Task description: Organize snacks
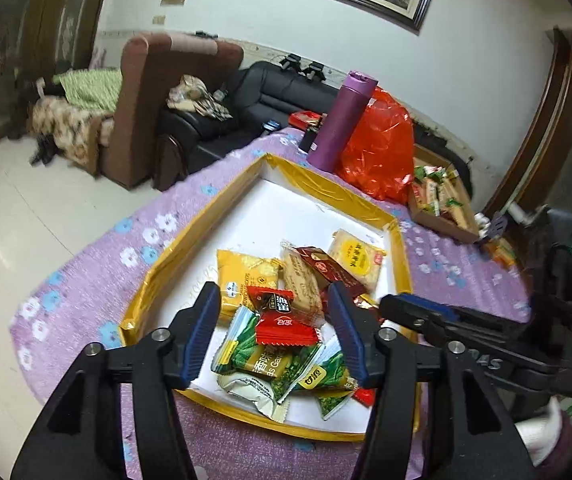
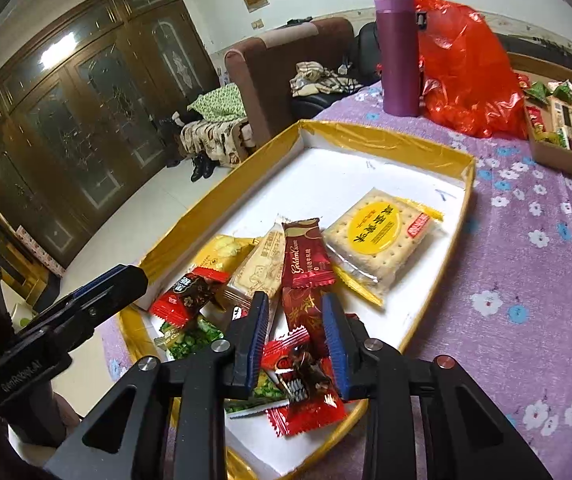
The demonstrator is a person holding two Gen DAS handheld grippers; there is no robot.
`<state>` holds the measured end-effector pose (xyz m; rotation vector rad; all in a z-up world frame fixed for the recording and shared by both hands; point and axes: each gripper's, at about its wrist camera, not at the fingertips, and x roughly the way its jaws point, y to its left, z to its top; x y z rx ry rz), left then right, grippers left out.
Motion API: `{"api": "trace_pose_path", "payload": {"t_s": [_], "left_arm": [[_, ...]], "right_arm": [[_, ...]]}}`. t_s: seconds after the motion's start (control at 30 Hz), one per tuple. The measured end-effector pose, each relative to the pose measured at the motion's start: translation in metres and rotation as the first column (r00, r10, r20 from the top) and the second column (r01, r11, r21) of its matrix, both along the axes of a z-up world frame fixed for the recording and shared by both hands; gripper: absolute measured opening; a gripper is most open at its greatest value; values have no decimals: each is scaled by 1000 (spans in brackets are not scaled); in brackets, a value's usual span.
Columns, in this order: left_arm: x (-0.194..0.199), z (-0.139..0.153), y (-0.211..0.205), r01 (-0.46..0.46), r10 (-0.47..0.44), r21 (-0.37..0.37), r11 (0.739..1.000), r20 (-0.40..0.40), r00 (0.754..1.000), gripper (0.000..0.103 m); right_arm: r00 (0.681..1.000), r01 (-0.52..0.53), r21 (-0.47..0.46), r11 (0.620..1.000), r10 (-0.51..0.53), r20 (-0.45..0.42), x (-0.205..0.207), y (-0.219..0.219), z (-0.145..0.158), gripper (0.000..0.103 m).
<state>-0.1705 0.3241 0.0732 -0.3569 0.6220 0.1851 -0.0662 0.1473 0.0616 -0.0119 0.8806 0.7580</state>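
Over the tray [image 1: 399,258], both grippers gape, perhaps touching half-buried snack packets [image 1: 282,322].

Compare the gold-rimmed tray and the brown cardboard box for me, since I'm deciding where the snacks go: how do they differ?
The gold-rimmed tray is larger, white inside, with snacks only at its near end. The brown cardboard box is smaller, plain brown and packed with snacks. The tray sits under both grippers; the box sits farther right, beyond the red bag. Both are shallow, open-topped and on the purple cloth.

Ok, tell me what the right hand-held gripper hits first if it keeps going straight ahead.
Most likely the dark red Golden wrapper lying between the right hand-held gripper fingers' line, in the gold-rimmed tray. Depth is uncertain; the red candies below may touch first.
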Motion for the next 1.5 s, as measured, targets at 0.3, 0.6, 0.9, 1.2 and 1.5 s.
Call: {"api": "trace_pose_path", "payload": {"t_s": [0.3, 0.6, 0.9, 1.2, 1.5], "left_arm": [[3, 10, -51, 29, -24, 178, 984, -31, 999, 74], [8, 12, -101, 92, -73, 255, 962, -81, 994, 74], [11, 8, -132, 129, -92, 300, 945, -135, 987, 74], [12, 7, -150, 162, -116, 319, 934, -159, 980, 78], [12, 4, -153, 170, -120, 318, 933, -171, 978, 78]], "right_arm": [[996, 75, 9, 997, -76, 50, -28, -54, 6, 38], [983, 177, 30, 984, -179, 48, -43, -112, -1, 42], [978, 203, 45, 978, -204, 30, -52, -133, -7, 43], [977, 201, 45, 978, -204, 66, -61, -138, -4, 47], [976, 204, 44, 978, -207, 69, -64, -139, -5, 47]]}}
